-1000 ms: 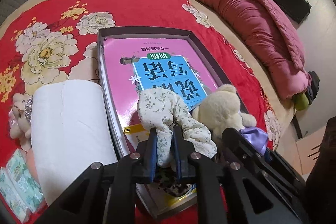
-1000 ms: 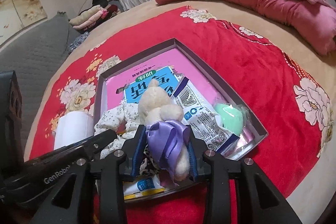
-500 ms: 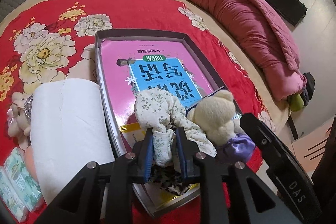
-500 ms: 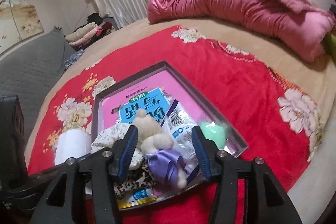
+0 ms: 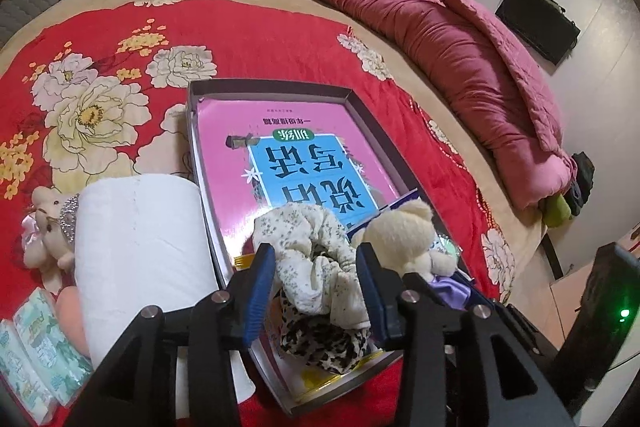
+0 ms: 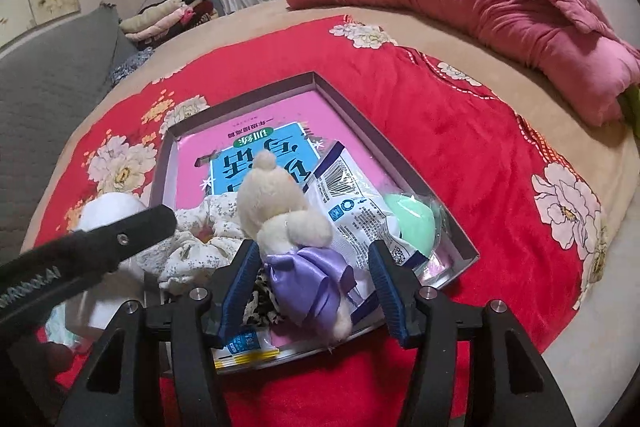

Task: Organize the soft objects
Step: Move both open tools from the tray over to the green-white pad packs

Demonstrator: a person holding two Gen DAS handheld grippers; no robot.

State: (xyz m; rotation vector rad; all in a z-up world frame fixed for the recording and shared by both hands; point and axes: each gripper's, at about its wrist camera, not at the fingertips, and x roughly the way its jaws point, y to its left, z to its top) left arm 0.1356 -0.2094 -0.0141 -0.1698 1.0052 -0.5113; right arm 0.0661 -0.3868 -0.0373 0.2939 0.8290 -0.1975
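A shallow grey box (image 5: 192,131) (image 6: 348,99) lies on the red bedspread with a pink book inside. A floral cream scrunchie (image 5: 316,259) (image 6: 200,239) rests in its near end on a leopard-print scrunchie (image 5: 324,343). My left gripper (image 5: 316,299) is open, its jaws either side of the floral scrunchie. A cream teddy bear with a purple bow (image 6: 288,219) (image 5: 404,231) lies in the box beside it. My right gripper (image 6: 312,287) is open around the bear's bow.
A white paper roll (image 5: 136,259), a small plush mouse (image 5: 44,231) and tissue packs (image 5: 28,351) lie left of the box. A snack packet (image 6: 352,199) and a green ball (image 6: 412,219) sit in the box. A pink quilt (image 5: 448,39) lies far right.
Both grippers opened and let go: the left released the floral scrunchie, the right released the bear. Both items now rest in the box.
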